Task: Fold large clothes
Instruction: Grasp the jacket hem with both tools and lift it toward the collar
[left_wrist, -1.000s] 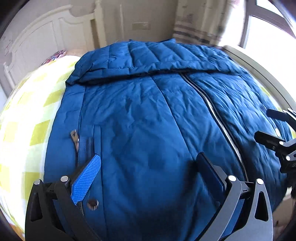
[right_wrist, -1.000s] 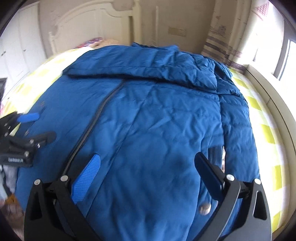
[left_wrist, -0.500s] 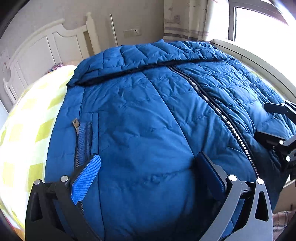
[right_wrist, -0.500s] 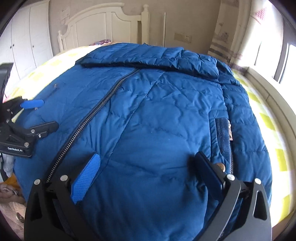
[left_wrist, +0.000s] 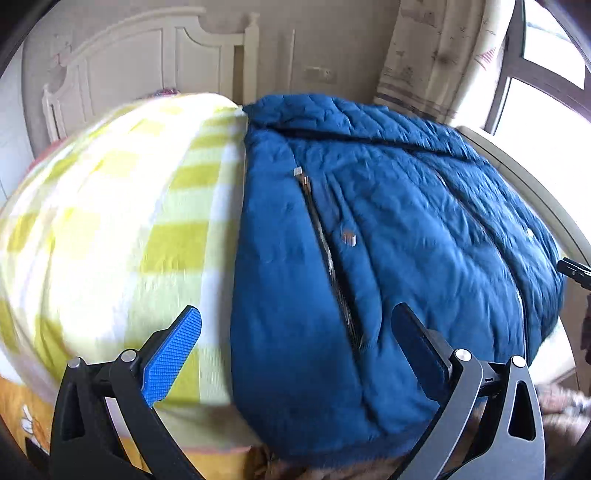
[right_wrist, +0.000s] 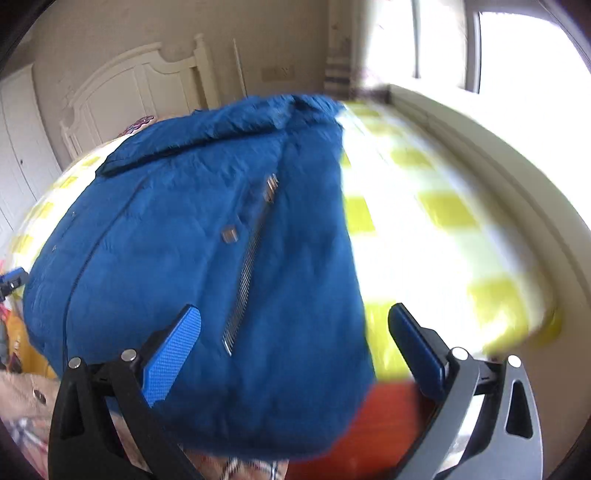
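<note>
A large blue quilted jacket (left_wrist: 388, 229) lies front-up on the bed, zipped, its collar toward the headboard. My left gripper (left_wrist: 295, 343) is open above the jacket's left hem corner, straddling the left side edge and pocket zip (left_wrist: 332, 266). In the right wrist view the same jacket (right_wrist: 207, 258) fills the left half. My right gripper (right_wrist: 295, 343) is open over its right hem corner, near the right pocket zip (right_wrist: 247, 269). Nothing is held by either. The right gripper's tip (left_wrist: 574, 271) shows at the left view's far right edge.
The bed has a yellow-and-white checked cover (left_wrist: 122, 229), bare on both sides of the jacket (right_wrist: 424, 229). A white headboard (left_wrist: 147, 62) stands behind. A window ledge (right_wrist: 498, 166) runs along the right. Other clothes (right_wrist: 22, 398) lie below the bed's foot.
Both grippers have swung outward: the left toward the jacket's left edge, the right toward its right edge, and both pulled back toward the hem. The jacket itself lies unchanged.
</note>
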